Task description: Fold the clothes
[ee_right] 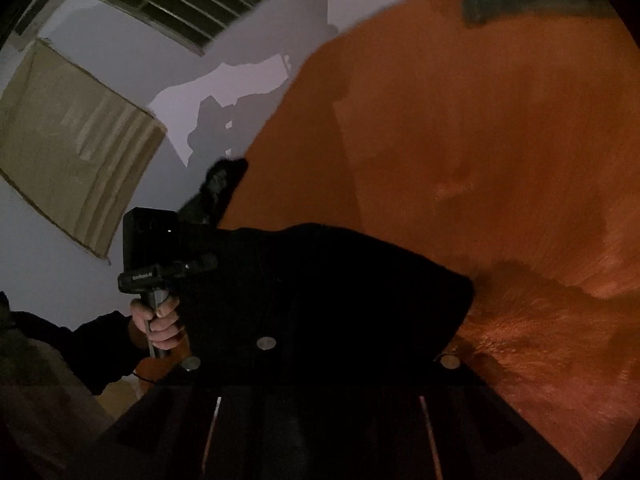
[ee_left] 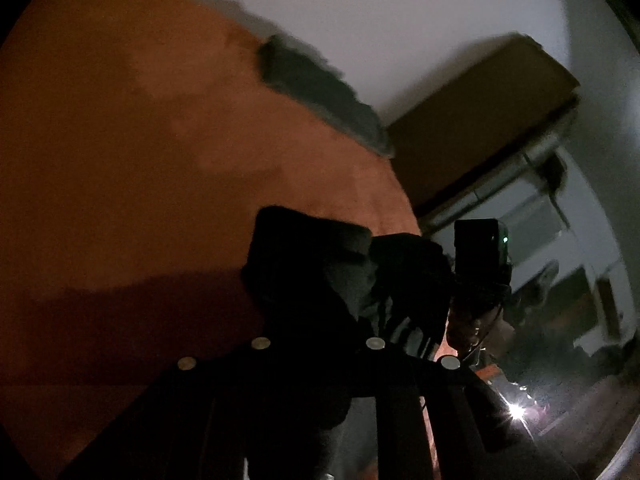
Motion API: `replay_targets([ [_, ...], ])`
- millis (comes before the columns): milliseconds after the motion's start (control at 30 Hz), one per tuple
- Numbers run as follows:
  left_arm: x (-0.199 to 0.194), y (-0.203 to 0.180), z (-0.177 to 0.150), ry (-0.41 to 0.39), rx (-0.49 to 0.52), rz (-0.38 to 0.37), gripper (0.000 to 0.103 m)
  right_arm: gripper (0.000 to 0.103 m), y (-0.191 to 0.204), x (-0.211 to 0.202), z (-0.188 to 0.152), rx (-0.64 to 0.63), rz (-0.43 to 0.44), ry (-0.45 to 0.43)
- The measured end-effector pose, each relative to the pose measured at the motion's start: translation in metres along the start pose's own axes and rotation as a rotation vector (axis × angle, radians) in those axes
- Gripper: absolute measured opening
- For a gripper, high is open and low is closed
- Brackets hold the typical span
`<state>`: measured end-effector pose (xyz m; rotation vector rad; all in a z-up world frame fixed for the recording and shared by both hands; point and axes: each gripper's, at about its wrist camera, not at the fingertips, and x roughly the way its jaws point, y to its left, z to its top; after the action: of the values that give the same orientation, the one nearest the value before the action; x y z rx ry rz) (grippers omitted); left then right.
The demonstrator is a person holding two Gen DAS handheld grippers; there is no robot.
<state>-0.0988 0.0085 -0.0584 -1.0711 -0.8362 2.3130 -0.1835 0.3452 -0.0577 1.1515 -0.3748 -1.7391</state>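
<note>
Orange cloth [ee_left: 160, 160] covers the surface under both tools; whether it is a bed or a worktop cannot be told. Dim light, some blur.

Black garment [ee_right: 320, 280], thick and soft-looking, hangs bunched in front of both cameras, above the orange cloth. One edge is at the left tool [ee_left: 316, 280], the other at the right tool [ee_right: 360, 300].

Left tool: jaws narrow, dark fabric between them, so read as clamped on the garment. Right tool: jaws likewise narrow and buried in black fabric; read as holding the garment too. The pad contact itself is lost in the dark in both views.

The right-wrist view shows the person's left hand [ee_right: 158, 324] around the other handle, with a dark sleeve behind. A green-grey folded item [ee_left: 320, 88] lies at the far edge of the orange cloth, well apart from the garment. A cardboard sheet [ee_right: 68, 140] leans on the pale wall.

Step in hand, judged: lifting the garment by two points to shake it flat before laying it down.

Notes for doing it well:
- Keep both tools level with each other so the hem hangs straight.
- Spread the tools apart until the fabric between them is taut, not stretched.
- Check that each tool holds one layer edge, not a wad; a wad gives a crooked fold.
- Lower onto bare orange cloth, clear of the folded item.

Risk: thick fabric slipping out of a shallow pinch.
</note>
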Motion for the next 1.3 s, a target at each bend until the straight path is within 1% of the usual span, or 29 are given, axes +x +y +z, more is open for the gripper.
replay_targets([
  [133, -0.014, -0.032, 0.046, -0.031, 0.058, -0.011, 0.015, 0.01, 0.016, -0.042, 0.02, -0.033, -0.008, -0.104],
  [233, -0.021, -0.061, 0.082, -0.052, 0.111, 0.004, 0.015, 0.01, 0.032, -0.076, 0.045, -0.05, -0.017, -0.173],
  [300, -0.021, -0.081, 0.112, -0.068, 0.126, 0.015, 0.015, 0.01, 0.05, -0.099, 0.07, -0.1, -0.056, -0.195],
  [367, -0.014, -0.106, 0.15, -0.095, 0.136, 0.022, 0.015, 0.01, 0.064, -0.117, 0.093, -0.124, -0.076, -0.217],
  [400, -0.016, -0.12, 0.169, -0.109, 0.154, 0.03, 0.015, 0.01, 0.074, -0.132, 0.111, -0.144, -0.096, -0.237],
  [500, -0.029, -0.159, 0.217, -0.14, 0.201, 0.071, 0.015, 0.01, 0.098, -0.161, 0.151, -0.164, -0.15, -0.289],
  [633, -0.04, -0.227, 0.288, -0.184, 0.255, 0.149, 0.015, 0.01, 0.135, -0.211, 0.21, -0.187, -0.224, -0.377],
  [733, -0.061, -0.278, 0.33, -0.247, 0.275, 0.175, 0.015, 0.01, 0.164, -0.255, 0.252, -0.212, -0.253, -0.445],
  [767, -0.068, -0.294, 0.339, -0.27, 0.276, 0.173, 0.015, 0.01, 0.178, -0.27, 0.267, -0.223, -0.269, -0.47],
  [800, -0.074, -0.308, 0.346, -0.29, 0.277, 0.168, 0.015, 0.01, 0.187, -0.278, 0.275, -0.229, -0.28, -0.484],
  [900, -0.086, -0.339, 0.361, -0.315, 0.274, 0.165, 0.015, 0.01, 0.221, -0.307, 0.302, -0.233, -0.318, -0.533],
  [1033, -0.078, -0.36, 0.372, -0.299, 0.285, 0.192, 0.015, 0.01, 0.24, -0.328, 0.319, -0.223, -0.374, -0.535],
  [1133, -0.064, -0.36, 0.373, -0.275, 0.273, 0.197, 0.015, 0.01, 0.234, -0.335, 0.324, -0.203, -0.389, -0.524],
  [1233, -0.042, -0.346, 0.365, -0.263, 0.262, 0.185, 0.015, 0.01, 0.214, -0.327, 0.327, -0.169, -0.395, -0.511],
  [1300, -0.026, -0.335, 0.357, -0.266, 0.273, 0.18, 0.015, 0.01, 0.186, -0.323, 0.322, -0.146, -0.38, -0.505],
])
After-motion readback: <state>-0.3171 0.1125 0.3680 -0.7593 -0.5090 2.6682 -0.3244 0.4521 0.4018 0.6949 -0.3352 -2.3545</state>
